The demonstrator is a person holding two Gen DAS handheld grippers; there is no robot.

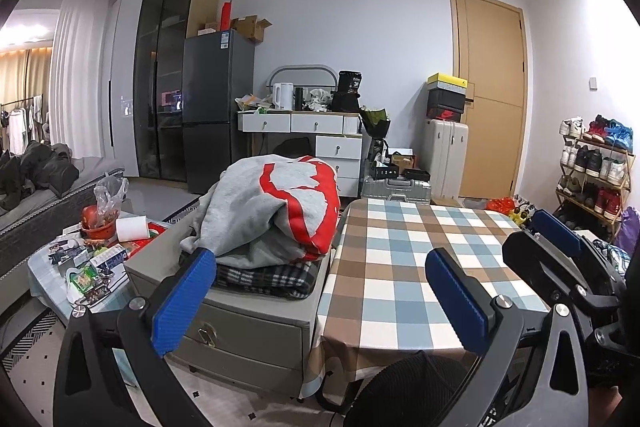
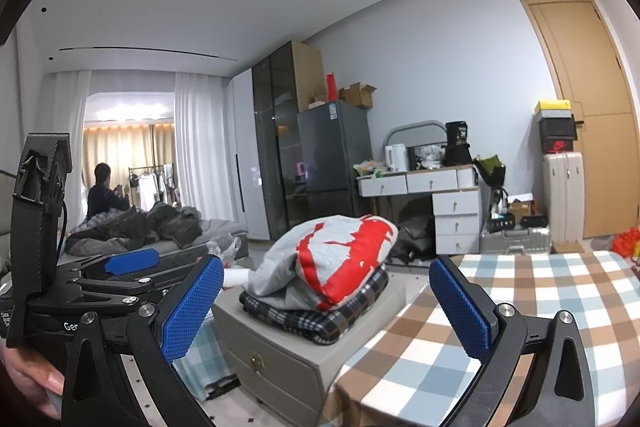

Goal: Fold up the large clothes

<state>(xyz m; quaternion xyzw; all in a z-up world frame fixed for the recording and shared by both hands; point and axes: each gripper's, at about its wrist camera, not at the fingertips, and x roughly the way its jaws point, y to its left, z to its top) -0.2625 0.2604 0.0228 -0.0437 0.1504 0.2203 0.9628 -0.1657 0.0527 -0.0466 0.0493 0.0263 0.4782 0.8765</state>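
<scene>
A grey sweatshirt with a red print (image 1: 280, 207) (image 2: 336, 259) lies bunched on a folded dark plaid garment (image 1: 264, 279) (image 2: 320, 311), both on top of a grey drawer cabinet (image 1: 240, 327) (image 2: 280, 359). My left gripper (image 1: 320, 295) is open and empty, held in front of the pile and the checked table (image 1: 400, 267). Also open and empty, my right gripper (image 2: 326, 307) hangs short of the pile and does not touch it. In the left wrist view the right gripper (image 1: 560, 247) shows at the right edge. The other view has the left gripper (image 2: 132, 263) at its left.
The checked tablecloth (image 2: 520, 307) covers a table right of the cabinet. A low table with clutter (image 1: 92, 251) stands to the left. Behind are a fridge (image 1: 216, 107), a white desk (image 1: 304, 131), suitcases (image 1: 448, 155), a shoe rack (image 1: 592, 171) and a door. A person (image 2: 104, 195) sits by a bed.
</scene>
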